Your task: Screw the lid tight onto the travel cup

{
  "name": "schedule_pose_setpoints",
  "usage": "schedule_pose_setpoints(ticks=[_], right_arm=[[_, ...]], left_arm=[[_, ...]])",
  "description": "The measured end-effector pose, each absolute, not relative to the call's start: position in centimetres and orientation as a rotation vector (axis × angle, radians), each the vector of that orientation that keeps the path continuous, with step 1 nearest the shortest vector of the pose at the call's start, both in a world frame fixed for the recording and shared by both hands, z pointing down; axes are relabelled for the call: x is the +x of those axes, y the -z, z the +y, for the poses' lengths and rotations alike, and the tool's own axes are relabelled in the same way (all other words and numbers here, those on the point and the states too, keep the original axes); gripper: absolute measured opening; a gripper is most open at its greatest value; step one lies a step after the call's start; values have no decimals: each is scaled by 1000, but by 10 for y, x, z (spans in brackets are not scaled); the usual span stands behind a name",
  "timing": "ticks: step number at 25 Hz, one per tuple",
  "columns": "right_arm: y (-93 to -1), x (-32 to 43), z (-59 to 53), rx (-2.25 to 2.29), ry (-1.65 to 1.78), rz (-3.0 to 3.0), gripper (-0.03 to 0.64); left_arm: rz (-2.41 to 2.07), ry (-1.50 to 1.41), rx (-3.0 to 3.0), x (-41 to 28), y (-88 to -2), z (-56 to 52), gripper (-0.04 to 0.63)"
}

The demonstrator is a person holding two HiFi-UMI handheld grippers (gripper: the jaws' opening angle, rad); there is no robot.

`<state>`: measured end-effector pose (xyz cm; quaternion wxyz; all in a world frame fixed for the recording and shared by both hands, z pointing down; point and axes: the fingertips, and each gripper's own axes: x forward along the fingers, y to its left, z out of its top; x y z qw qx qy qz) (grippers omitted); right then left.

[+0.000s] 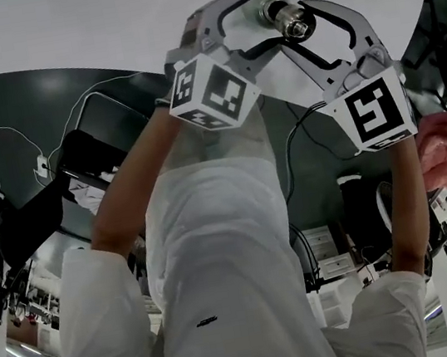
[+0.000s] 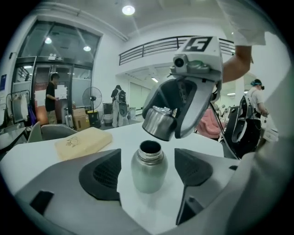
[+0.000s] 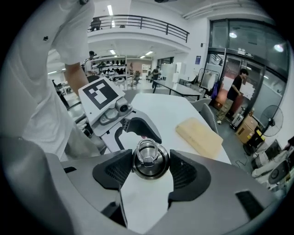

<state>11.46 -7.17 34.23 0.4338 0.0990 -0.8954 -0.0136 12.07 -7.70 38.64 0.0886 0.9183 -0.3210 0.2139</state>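
Observation:
The steel travel cup (image 2: 148, 167) stands upright on the white table (image 2: 115, 135) with its threaded mouth open. It stands between the jaws of my left gripper (image 2: 148, 170); those jaws are open, with a gap on each side of the cup. My right gripper (image 3: 149, 170) is shut on the steel lid (image 3: 149, 159), whose clear loop handle faces the camera. In the left gripper view the lid (image 2: 160, 121) hangs tilted just above and behind the cup's mouth, apart from it. In the head view both grippers meet at the table's near edge around the cup (image 1: 257, 7) and lid (image 1: 293, 21).
A tan wooden block (image 2: 82, 142) lies on the table left of the cup; the same wooden block (image 3: 200, 135) shows beyond the lid in the right gripper view. A grey chair (image 2: 53, 132) stands at the far edge. People stand far off in the hall.

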Motion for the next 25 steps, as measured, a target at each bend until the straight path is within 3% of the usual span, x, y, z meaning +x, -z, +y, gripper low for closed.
schedule_pose_setpoints(ticks=[25], right_arm=[[-390, 112, -79, -437, 300, -1883, 249]], left_arm=[[-812, -519, 2920, 160, -421, -105, 348]])
